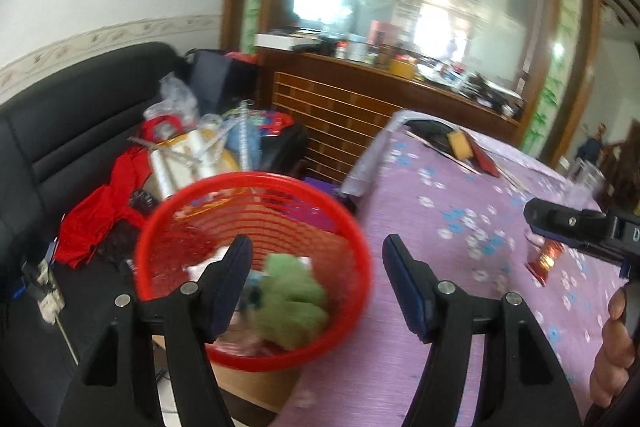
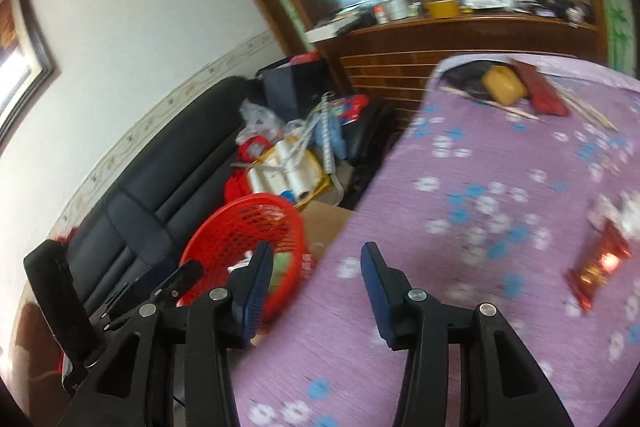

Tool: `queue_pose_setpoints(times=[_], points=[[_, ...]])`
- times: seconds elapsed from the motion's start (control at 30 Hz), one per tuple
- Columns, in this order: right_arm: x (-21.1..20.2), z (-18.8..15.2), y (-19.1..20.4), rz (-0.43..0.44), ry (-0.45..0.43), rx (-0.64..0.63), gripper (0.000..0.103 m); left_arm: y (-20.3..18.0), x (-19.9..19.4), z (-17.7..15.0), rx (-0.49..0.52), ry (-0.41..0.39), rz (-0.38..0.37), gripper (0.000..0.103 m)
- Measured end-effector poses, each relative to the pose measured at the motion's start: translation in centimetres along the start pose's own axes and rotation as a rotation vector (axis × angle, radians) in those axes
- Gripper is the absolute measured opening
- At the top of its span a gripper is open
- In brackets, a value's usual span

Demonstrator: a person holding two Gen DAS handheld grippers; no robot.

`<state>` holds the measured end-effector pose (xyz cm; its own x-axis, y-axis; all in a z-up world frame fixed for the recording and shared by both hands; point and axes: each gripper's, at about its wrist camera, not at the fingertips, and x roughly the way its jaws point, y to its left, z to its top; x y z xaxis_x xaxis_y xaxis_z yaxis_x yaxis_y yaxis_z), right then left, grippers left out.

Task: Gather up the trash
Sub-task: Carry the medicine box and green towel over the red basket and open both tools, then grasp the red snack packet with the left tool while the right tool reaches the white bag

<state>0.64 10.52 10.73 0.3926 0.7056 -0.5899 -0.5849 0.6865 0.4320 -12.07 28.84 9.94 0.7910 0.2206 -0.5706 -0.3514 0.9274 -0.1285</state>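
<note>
Green crumpled trash [image 1: 294,301] already lies in the red basket [image 1: 352,235]; a red wrapper [image 2: 600,269] remains on the counter [image 2: 460,267]. Left tongs [image 1: 318,285] and right tongs [image 2: 316,287] both gape empty.

I see a round red mesh basket [image 1: 256,227] standing upright just off the near left edge of the table, its rim level with the purple flowered cloth. Inside it lies a crumpled green wad [image 1: 294,301] with some white scraps and other bits too blurred for me to name. On the cloth, well to the right of the basket, lies a shiny red and gold wrapper [image 2: 600,269], flat and slightly crumpled, with a small white scrap [image 2: 630,213] touching its far end.
</note>
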Motion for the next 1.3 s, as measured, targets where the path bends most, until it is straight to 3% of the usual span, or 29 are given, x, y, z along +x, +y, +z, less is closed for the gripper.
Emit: queue_pose_setpoints(times=[0.17,0.37,0.5,0.73,1.0,1.1,1.17,1.3], points=[[-4.6,-0.4,-6.0,-0.081,-0.061,0.095,0.05,-5.4,0.5,-0.4,0.111,0.03,-0.063,0.067],[-10.0,0.0,-13.1,-0.203,-0.186,0.213,0.051,-13.4,1.4,-0.9,0.252,0.099,-0.199,0.073],[-12.4,-0.1,-18.9,-0.344,-0.253,0.29,0.053,-19.1,2.8,-1.3,0.34,0.163,-0.282,0.075],[-13.2,-1.6,-26.2,-0.348,-0.279,0.457,0.053,-28.6,7.6,-2.8,0.479,0.293,-0.358,0.08],[-14.4,-3.1,-28.4,-0.325,-0.321,0.573,0.053,-32.9,13.6,-4.2,0.559,0.337,-0.285,0.08],[-14.4,-3.5,-29.2,-0.279,-0.314,0.614,0.053,-32.7,14.8,-4.0,0.533,0.353,-0.296,0.061],[-14.1,-3.5,-29.4,-0.264,-0.304,0.624,0.054,-32.2,15.5,-3.8,0.497,0.378,-0.323,0.038],[-13.7,-3.5,-29.3,-0.264,-0.286,0.613,0.054,-30.9,15.9,-3.5,0.44,0.392,-0.362,0.032]])
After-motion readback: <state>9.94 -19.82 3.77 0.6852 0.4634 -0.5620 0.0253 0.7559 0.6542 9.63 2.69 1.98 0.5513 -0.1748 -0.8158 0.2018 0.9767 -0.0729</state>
